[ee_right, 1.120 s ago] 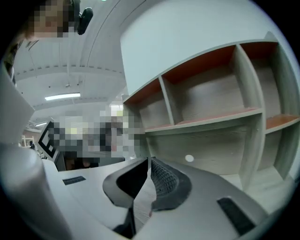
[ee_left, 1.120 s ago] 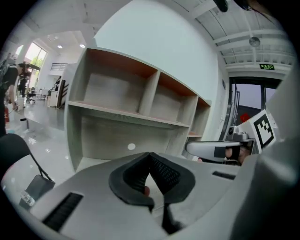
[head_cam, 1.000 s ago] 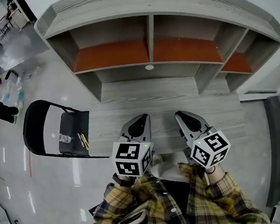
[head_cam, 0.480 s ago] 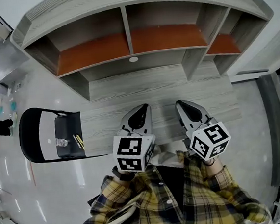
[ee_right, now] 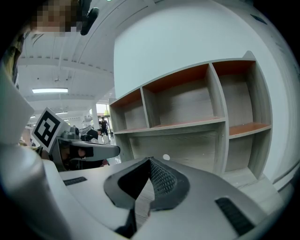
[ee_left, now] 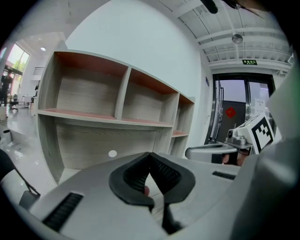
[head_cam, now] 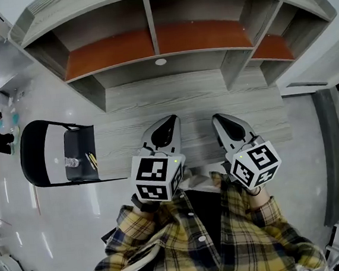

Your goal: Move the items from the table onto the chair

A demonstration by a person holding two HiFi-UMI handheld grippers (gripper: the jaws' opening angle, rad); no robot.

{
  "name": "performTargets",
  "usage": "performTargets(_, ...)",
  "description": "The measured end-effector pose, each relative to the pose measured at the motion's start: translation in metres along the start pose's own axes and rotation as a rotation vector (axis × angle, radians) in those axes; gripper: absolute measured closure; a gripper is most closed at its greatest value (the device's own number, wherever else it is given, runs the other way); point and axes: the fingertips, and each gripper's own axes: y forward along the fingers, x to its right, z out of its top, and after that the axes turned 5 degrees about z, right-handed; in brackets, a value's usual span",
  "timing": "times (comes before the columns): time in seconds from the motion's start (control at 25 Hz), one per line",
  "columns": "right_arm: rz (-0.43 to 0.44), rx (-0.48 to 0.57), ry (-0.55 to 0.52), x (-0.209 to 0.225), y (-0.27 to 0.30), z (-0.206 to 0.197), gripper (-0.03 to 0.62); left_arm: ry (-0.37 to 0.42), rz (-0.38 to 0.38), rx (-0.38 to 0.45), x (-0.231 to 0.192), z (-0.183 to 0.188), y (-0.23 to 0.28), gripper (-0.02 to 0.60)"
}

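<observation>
Hovering side by side over the desk [head_cam: 213,98], the left hand-held gripper [head_cam: 170,120] and the right hand-held gripper [head_cam: 216,118] each have their jaws pressed together with nothing between them. On the seat of the black chair [head_cam: 29,157] at the left lie a thin yellow item [head_cam: 92,160] and a small clear item [head_cam: 72,163]

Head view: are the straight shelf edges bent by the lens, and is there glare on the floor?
Head view: yes, the grey wooden shelf unit bows outward; the glossy pale floor carries bright streaks of glare. Both gripper views: black rounded corners, the same bowing.
</observation>
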Motion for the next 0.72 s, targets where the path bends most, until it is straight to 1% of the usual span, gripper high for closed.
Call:
performTargets(0.32, 0.035, -0.01, 0.001, 0.0042, 0.0013, -0.0062, 0.577, -0.013, 0.048, 0.007, -0.0021, -0.0035, -0.0019, 0.578)
performTargets(0.72, 0.055, -0.025, -0.015, 0.0063, -0.0044, -0.0101, 0.579, -0.012, 0.063, 0.007, 0.006, -0.0058, -0.0028, 0.578)
